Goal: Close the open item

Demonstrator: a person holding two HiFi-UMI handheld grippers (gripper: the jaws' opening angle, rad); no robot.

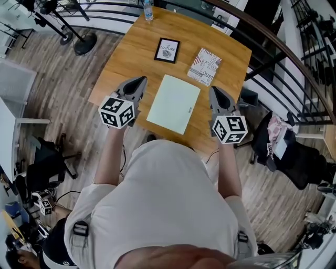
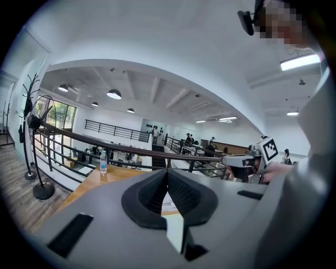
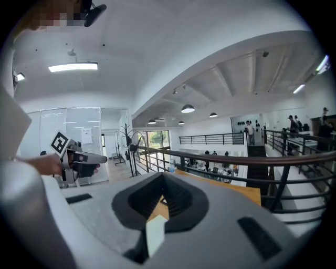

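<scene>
Head view: pale green notebook (image 1: pixel 174 103), lying flat and seemingly already closed, in the middle of the table (image 1: pixel 131 47). It sits between my left tongs (image 1: pixel 142 80) and right tongs (image 1: pixel 214 90) and touches neither.
Left gripper view: tongs together, empty.
Right gripper view: same.
Risk: the unweighted cover may spring open, and a careless descent could shove it.

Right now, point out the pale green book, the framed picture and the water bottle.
pale green book (image 1: pixel 174 103), head view, middle of its cover.
framed picture (image 1: pixel 167 50), head view, its white centre.
water bottle (image 1: pixel 148 9), head view, its body.
</scene>
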